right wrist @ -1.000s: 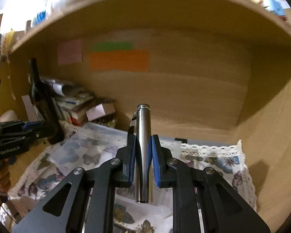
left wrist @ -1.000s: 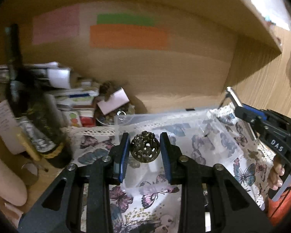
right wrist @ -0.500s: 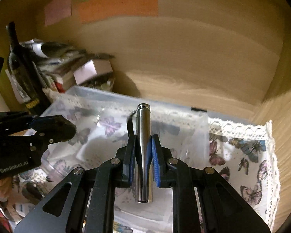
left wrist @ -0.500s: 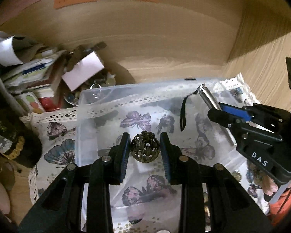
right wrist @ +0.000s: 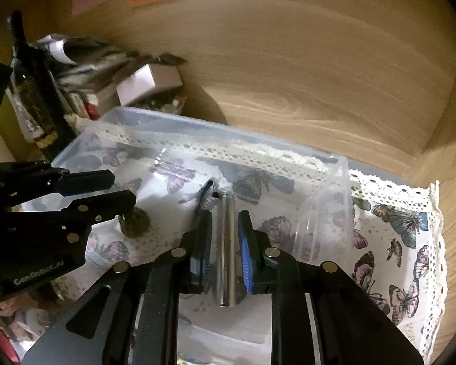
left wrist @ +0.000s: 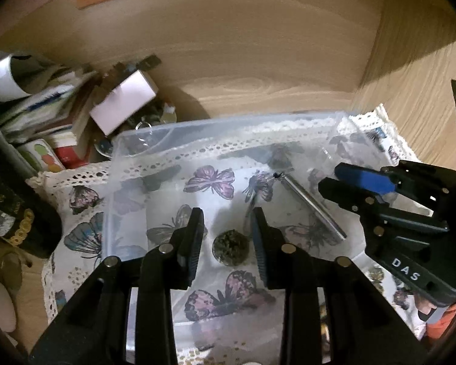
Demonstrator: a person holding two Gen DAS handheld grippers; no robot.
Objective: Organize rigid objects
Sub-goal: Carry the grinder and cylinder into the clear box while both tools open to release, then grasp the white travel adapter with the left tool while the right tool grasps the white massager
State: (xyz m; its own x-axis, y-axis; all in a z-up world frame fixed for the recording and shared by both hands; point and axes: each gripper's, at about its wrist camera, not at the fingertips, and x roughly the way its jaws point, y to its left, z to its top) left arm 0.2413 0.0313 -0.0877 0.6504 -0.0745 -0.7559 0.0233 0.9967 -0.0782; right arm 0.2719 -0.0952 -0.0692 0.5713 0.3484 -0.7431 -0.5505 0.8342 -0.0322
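Observation:
A clear plastic bin (left wrist: pixel 127 143) stands on a butterfly cloth inside a wooden cabinet. A bronze perforated ball (left wrist: pixel 231 248) lies on the bin floor between the spread fingers of my left gripper (left wrist: pixel 228 237), which is open. It also shows in the right wrist view (right wrist: pixel 135 222). A silver metal tube with a black strap (left wrist: pixel 314 206) lies in the bin to the right. In the right wrist view the tube (right wrist: pixel 228 243) lies between the parted fingers of my right gripper (right wrist: pixel 225 240), which is open.
A butterfly-print cloth with lace edging (right wrist: pixel 404 219) covers the shelf. A dark bottle (right wrist: pixel 36 97) and a pile of boxes and papers (left wrist: pixel 76 112) crowd the left back corner. The wooden back wall and the right side wall (left wrist: pixel 410 76) enclose the space.
Both grippers have moved down into the bin and opened. The left one let go of the ball and the right one let go of the tube; both now lie on the bin floor.

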